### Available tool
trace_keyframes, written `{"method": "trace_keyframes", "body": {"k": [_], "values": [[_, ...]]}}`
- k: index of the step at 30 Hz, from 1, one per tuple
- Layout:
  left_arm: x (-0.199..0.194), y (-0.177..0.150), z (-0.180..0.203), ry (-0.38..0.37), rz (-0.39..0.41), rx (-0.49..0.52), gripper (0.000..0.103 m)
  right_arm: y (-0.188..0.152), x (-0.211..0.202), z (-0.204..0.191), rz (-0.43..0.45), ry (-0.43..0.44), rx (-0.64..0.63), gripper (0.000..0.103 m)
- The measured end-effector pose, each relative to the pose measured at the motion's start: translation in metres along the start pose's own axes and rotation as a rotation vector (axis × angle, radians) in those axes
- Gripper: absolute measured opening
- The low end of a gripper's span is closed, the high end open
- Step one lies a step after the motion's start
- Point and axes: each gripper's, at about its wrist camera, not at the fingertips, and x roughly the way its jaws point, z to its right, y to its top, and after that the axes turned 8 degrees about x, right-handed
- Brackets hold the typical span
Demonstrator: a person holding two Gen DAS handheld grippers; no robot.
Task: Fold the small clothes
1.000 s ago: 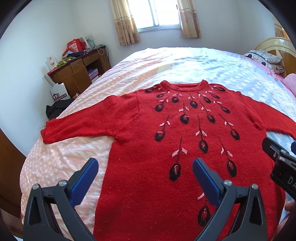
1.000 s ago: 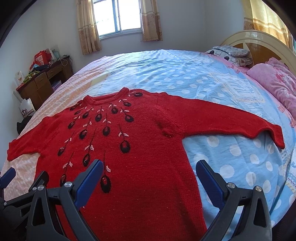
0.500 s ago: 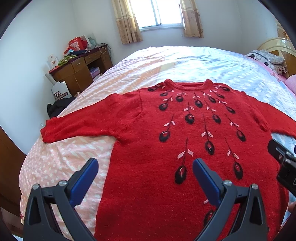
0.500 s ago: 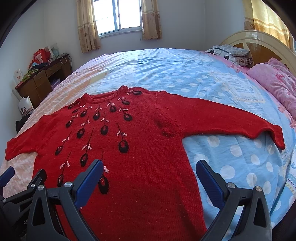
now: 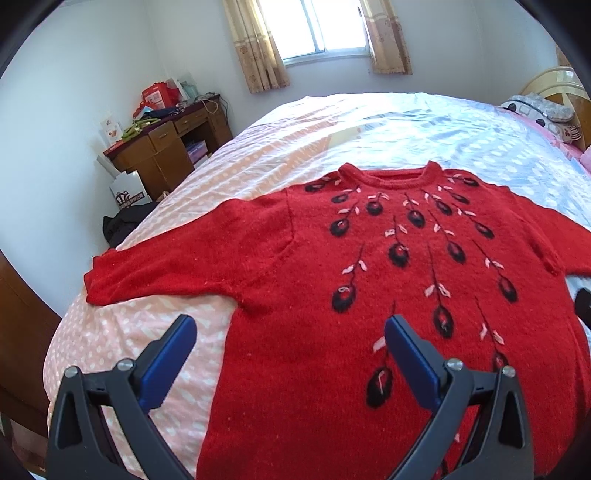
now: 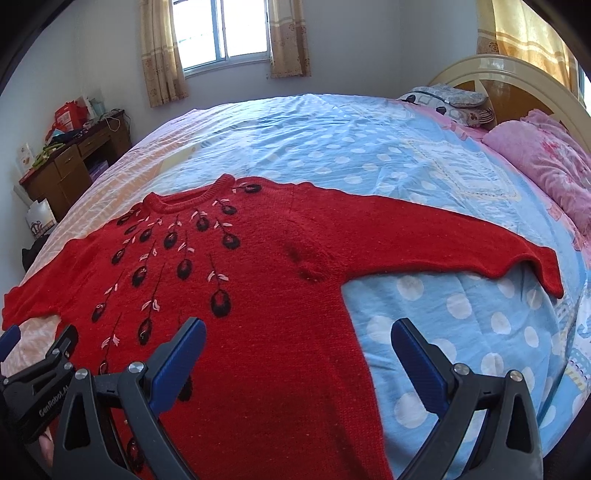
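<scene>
Both of my grippers stand spread wide with nothing between the blue pads. From the left wrist view I see my left gripper (image 5: 290, 338) hanging above the red sweater (image 5: 369, 295), its fingers straddling the garment's left side edge, one over the pink dotted sheet, the other over the knit; I cannot tell whether either touches the fabric. My right gripper (image 6: 299, 339) hangs likewise over the sweater's other side edge, one finger above red knit, the other above the blue dotted bedcover (image 6: 369, 147). The sweater lies flat, front up, on the bed, both sleeves stretched outward, collar toward the window (image 6: 221, 29). Its hem is cut off below both views, behind the gripper bodies. In the left wrist view the far sleeve runs out of frame at the right. A wooden desk (image 5: 166, 147) stands by the wall, its clutter too small to make out.
</scene>
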Motion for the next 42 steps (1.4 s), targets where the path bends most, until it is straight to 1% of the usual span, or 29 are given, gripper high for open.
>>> {"method": "trace_keyframes", "body": {"k": [3,5,15,21,25,27,28,30,31,32,33,34,35,36,37,39,42], "values": [[0.009,0.003,0.000,0.006,-0.033,-0.011,0.103,0.001,0.002,0.002,-0.001,-0.005,-0.002,0.100],[0.011,0.003,0.000,0.017,-0.041,-0.011,0.103,0.000,0.005,0.002,-0.009,-0.004,-0.001,0.100],[0.019,0.001,-0.003,-0.027,-0.062,-0.032,0.103,-0.002,0.012,-0.006,-0.025,-0.003,-0.024,0.100],[0.025,0.001,-0.004,-0.047,-0.079,-0.046,0.103,-0.002,0.016,0.002,-0.028,-0.009,-0.008,0.100],[0.026,0.001,-0.004,-0.048,-0.059,-0.039,0.103,0.001,0.016,0.012,-0.009,-0.011,0.003,0.100],[0.028,-0.001,-0.007,-0.054,-0.021,-0.046,0.103,0.005,0.014,0.024,0.013,-0.005,0.021,0.100],[0.030,-0.002,-0.010,-0.054,-0.005,-0.052,0.103,0.009,0.011,0.036,0.035,-0.015,0.040,0.100],[0.037,-0.005,-0.014,-0.047,0.017,-0.066,0.103,0.016,0.006,0.055,0.069,-0.038,0.061,0.089],[0.043,-0.006,-0.016,-0.039,0.013,-0.073,0.103,0.022,0.002,0.068,0.088,-0.060,0.071,0.087],[0.050,-0.008,-0.018,-0.035,0.000,-0.081,0.103,0.030,-0.001,0.086,0.107,-0.080,0.089,0.079],[0.054,-0.008,-0.019,-0.037,-0.010,-0.087,0.103,0.034,-0.004,0.098,0.114,-0.086,0.105,0.067],[0.060,-0.010,-0.021,-0.046,-0.029,-0.100,0.103,0.042,-0.007,0.123,0.124,-0.101,0.146,0.061],[0.065,-0.011,-0.021,-0.057,-0.045,-0.112,0.103,0.048,-0.008,0.138,0.125,-0.116,0.173,0.055],[0.068,-0.013,-0.023,-0.076,-0.050,-0.130,0.103,0.055,-0.010,0.157,0.125,-0.140,0.208,0.055],[0.068,-0.015,-0.025,-0.090,-0.040,-0.151,0.103,0.064,-0.012,0.186,0.133,-0.181,0.271,0.055],[0.068,-0.019,-0.026,-0.109,-0.031,-0.166,0.103,0.073,-0.013,0.226,0.149,-0.224,0.357,0.055],[0.070,-0.023,-0.029,-0.152,-0.021,-0.199,0.103,0.086,-0.004,0.286,0.142,-0.302,0.489,0.055]]}}
